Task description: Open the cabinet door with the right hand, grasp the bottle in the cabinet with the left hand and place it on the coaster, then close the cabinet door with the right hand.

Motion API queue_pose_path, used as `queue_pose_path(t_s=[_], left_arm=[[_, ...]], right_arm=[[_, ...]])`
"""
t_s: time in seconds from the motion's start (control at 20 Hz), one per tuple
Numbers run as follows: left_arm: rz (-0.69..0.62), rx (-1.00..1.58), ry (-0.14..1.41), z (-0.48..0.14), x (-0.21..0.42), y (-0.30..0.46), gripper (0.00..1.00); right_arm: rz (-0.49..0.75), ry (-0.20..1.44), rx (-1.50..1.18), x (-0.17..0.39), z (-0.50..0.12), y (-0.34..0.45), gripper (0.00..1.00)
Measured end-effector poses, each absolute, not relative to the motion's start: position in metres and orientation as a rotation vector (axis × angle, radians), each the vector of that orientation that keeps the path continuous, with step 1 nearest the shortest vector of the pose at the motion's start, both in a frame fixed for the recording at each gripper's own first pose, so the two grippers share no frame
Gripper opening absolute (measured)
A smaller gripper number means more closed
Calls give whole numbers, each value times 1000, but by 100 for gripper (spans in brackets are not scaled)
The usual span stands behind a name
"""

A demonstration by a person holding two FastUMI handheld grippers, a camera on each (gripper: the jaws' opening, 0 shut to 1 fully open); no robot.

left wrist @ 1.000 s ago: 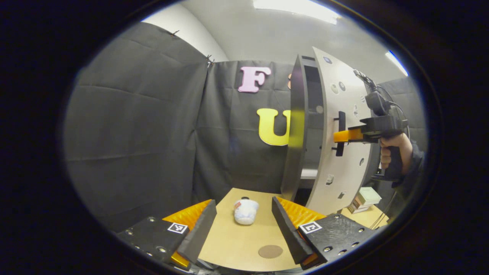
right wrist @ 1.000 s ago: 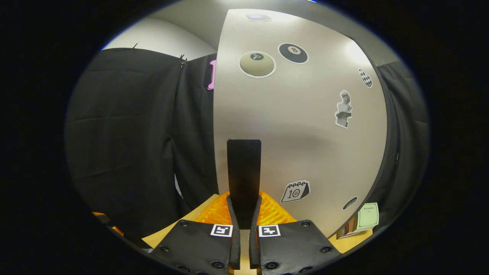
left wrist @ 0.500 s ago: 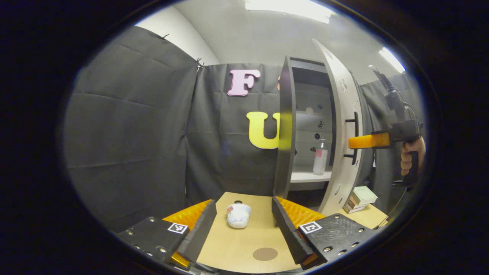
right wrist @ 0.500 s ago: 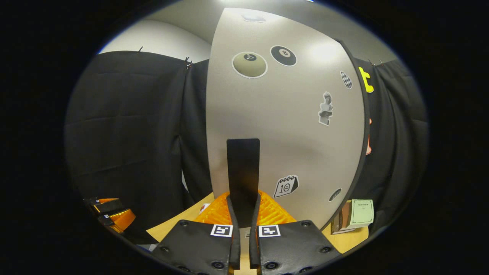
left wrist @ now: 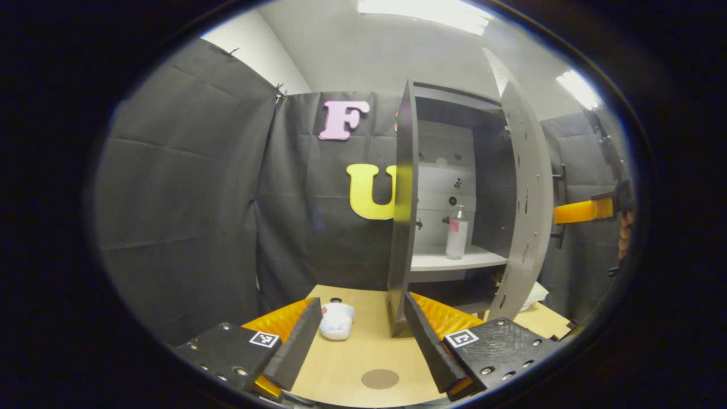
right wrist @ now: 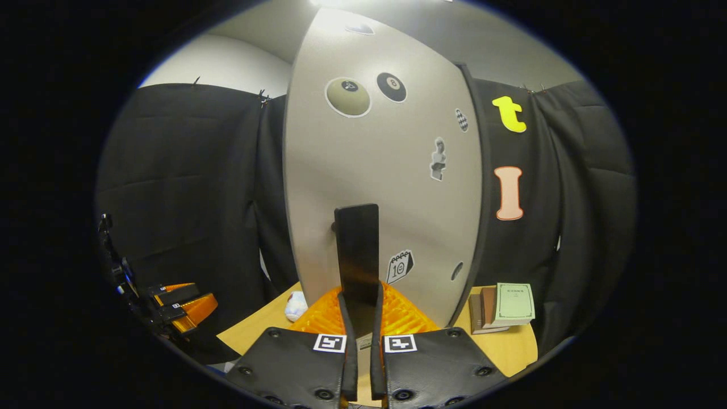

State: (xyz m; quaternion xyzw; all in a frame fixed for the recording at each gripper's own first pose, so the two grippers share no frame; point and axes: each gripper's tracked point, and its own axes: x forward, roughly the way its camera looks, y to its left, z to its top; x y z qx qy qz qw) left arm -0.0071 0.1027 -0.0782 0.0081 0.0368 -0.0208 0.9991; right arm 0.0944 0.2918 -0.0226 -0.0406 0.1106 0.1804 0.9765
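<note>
Left gripper view: left tool wide open, holding nothing, low over table. Coaster on table between its fingers. Bottle upright on cabinet shelf, well beyond tool, up and right. Door swung open; right tool at its handle. White bundle near left finger.

Right gripper view: right tool closed on handle, both fingers pressing. Books on table at right. Left tool far left.

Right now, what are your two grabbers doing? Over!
Right gripper shut on door handle, cabinet door open. Left gripper open, empty, over table. Bottle upright on shelf, path looks clear.
</note>
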Motion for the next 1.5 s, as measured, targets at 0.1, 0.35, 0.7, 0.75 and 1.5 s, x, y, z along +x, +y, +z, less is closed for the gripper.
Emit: queue_pose_path(t_s=[0.1,0.35,0.7,0.75,1.5], left_arm=[[-71,13,81,-83,-3,92,91],[-143,13,97,-95,13,65,89],[-202,18,102,-97,28,39,89],[-207,17,107,-99,28,36,89],[-233,0,160,-114,42,2,89]], right_arm=[[330,226,-72,92,-22,285,8],[242,225,-88,88,-19,263,10],[206,202,-149,80,-16,238,9],[214,190,-166,76,-17,234,9],[53,156,45,88,-17,135,6]])
